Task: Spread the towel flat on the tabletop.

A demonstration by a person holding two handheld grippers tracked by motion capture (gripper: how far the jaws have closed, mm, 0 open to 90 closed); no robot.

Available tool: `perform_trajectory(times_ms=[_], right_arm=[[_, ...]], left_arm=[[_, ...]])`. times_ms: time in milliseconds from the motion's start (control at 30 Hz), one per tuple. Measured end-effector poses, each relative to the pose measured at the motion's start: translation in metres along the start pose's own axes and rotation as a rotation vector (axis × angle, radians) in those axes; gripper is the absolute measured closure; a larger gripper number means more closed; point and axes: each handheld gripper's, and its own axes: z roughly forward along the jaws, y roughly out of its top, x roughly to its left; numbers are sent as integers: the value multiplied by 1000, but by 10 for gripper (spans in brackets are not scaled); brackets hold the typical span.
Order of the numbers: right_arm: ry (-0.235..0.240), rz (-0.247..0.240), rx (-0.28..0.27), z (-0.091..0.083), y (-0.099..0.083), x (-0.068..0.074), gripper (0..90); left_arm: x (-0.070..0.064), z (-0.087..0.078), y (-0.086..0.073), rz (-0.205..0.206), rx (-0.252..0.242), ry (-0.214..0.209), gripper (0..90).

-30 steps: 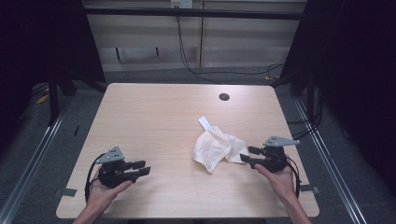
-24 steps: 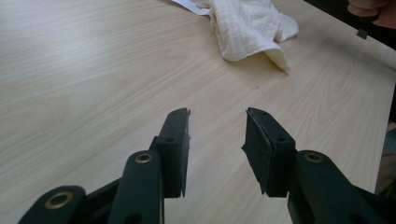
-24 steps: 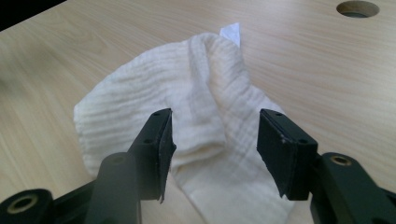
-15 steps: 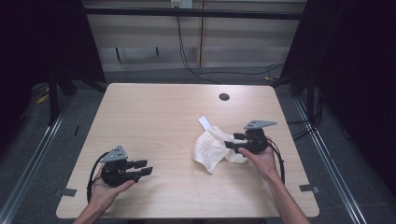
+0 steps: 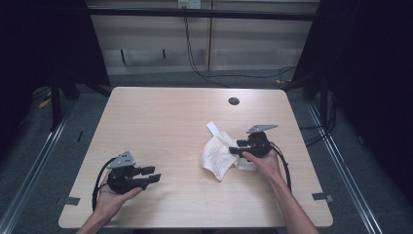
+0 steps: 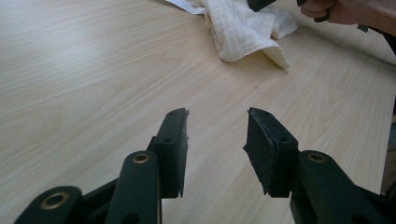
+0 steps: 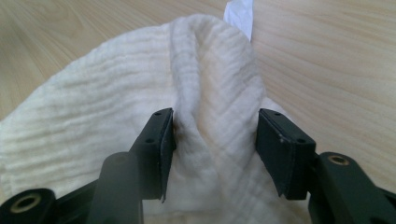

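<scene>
A: From the high view, what lies on the bench (image 5: 160,122)?

B: Pale wood-grain laminate with rounded corners, and a crumpled cream cloth (image 5: 219,155) just in front of the right tongs (image 5: 235,147). A flat white tag (image 5: 213,128) pokes from its far edge, beyond those tongs. The right hand (image 5: 260,160) grips the black body, a grey three-cornered plate on top. The left tongs (image 5: 152,174) rest well apart from the cloth, cradled in the left hand (image 5: 109,200), a black cable looping behind.

A: And along the left tongs (image 6: 217,135)?

B: Two matte black jaws, blocky, with brass-ringed holes; they stand apart with bare bench between them. Far ahead and a little right, the cloth (image 6: 243,30) lies in soft folds, its weave finely ribbed, one corner drooping to a point.

A: The right tongs' (image 7: 215,128) own view?

B: Jaws apart, straddling a raised ridge of the cloth (image 7: 210,84). The left pad touches the fabric; the right pad sits just beside it, and I cannot tell whether it touches. The fabric is crinkled gauze with fine wavy ribs, heaped into a rounded mound. The smooth white tag (image 7: 239,13) shows beyond the mound, straight ahead of the tongs.
</scene>
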Motion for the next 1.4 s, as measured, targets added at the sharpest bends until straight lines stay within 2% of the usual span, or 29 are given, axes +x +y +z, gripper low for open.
perform_trajectory(times_ms=[167,300,433,600,633,733,767,867,967,1033,1067,1200,1267,1300,1400], right_arm=[[11,2,32,10,-6,0,541],[26,6,27,12,-7,0,670],[44,6,33,14,-7,5,747],[70,11,31,16,-9,17,777],[80,2,34,17,-10,23,784],[83,-9,39,18,-10,30,787],[91,-14,43,19,-10,36,789],[98,-16,45,20,-11,41,791],[108,-25,46,22,-11,49,792],[119,-20,50,24,-11,59,792],[126,-21,49,25,-11,62,791],[135,-9,48,26,-12,71,788],[138,-20,50,27,-13,76,787],[139,-18,44,28,-14,80,786],[154,-22,43,29,-15,86,784]], left_arm=[[-1,1,0,4,7,-3,585],[-1,1,1,2,7,-4,585],[-1,3,2,1,13,-9,596],[-1,10,4,18,36,-11,628],[-2,14,6,29,47,-20,648],[-2,15,8,35,47,-25,676],[-4,16,11,49,48,-20,686],[-5,16,13,48,37,-30,712],[-7,19,14,58,43,-41,777],[-9,24,15,69,52,-53,780],[-9,25,16,67,52,-51,778],[-8,31,18,54,53,-45,659],[-8,40,19,41,65,-66,630],[-10,50,19,57,95,-69,602],[-12,58,19,57,111,-90,573]])
